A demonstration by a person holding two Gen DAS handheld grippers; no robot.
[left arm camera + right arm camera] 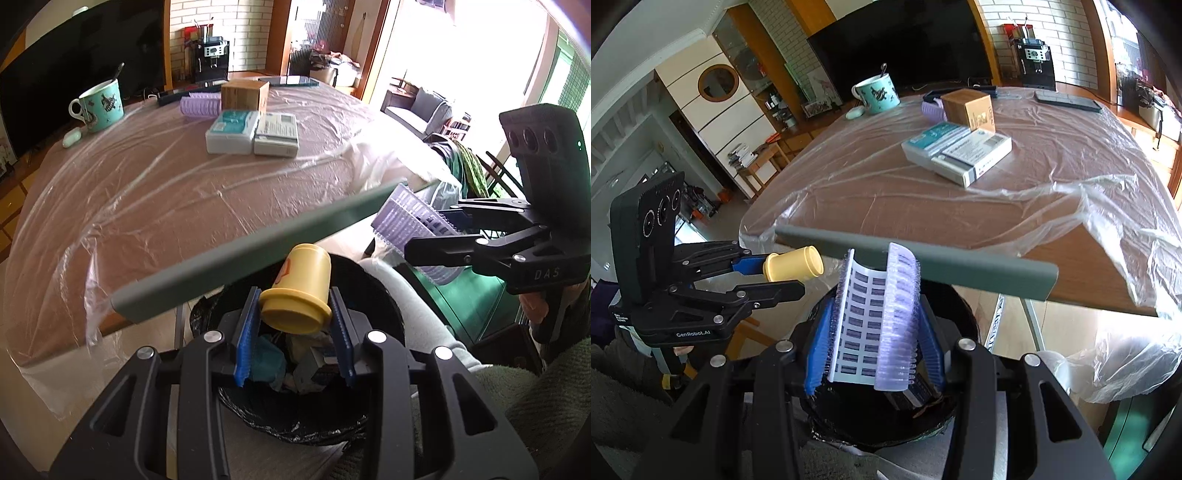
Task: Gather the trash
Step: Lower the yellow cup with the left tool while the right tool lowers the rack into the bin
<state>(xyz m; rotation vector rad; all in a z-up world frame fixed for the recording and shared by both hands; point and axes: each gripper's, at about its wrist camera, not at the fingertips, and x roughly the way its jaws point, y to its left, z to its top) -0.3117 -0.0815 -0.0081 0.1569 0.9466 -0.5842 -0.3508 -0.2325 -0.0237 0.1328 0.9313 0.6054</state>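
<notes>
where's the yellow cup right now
The yellow cup is clamped in the left gripper, held over the open black-lined trash bin just off the table edge, beside the right gripper.

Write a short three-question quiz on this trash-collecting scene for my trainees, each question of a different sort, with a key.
1. True or false: the left gripper holds a yellow cup.
2. What hangs below both grippers? A) black bin B) mug C) brown box
3. Fill in: the right gripper is shut on a purple ____.

Key: 1 true; 2 A; 3 hair roller.
</notes>
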